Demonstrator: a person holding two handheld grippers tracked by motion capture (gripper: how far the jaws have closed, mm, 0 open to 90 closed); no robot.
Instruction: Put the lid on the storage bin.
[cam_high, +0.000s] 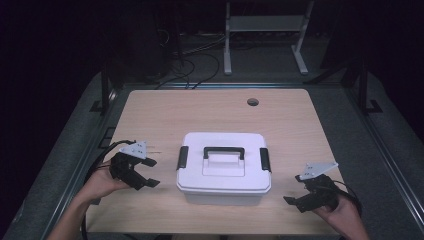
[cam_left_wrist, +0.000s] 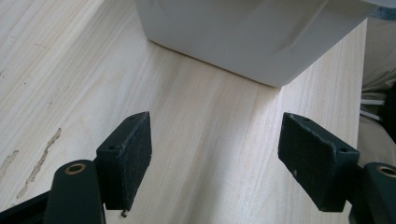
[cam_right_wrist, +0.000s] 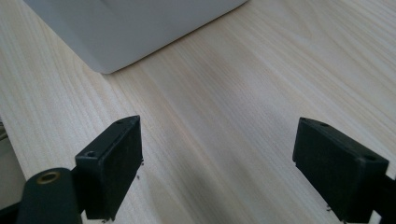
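sitting near the middle of the table (cam_high: 150, 107), the white lidded box (cam_high: 223, 167) has a black handle (cam_high: 224, 150) and black side latches (cam_high: 183, 157). left hand-held gripper (cam_high: 149, 173) waits at its 9 o'clock, right hand-held gripper (cam_high: 295, 200) at 4 o'clock, both wide open, empty. judged best: approach each latch squarely, unclip evenly. no readable writing.

The box (cam_high: 224, 170) is white, with a black handle (cam_high: 224, 151) and two black clips (cam_high: 183, 157). The bench (cam_high: 165, 115) is light wood with thin stripes. Both tools are black, the left tool (cam_high: 150, 172) and the right tool (cam_high: 295, 189), each with a grey plate (cam_high: 134, 148).
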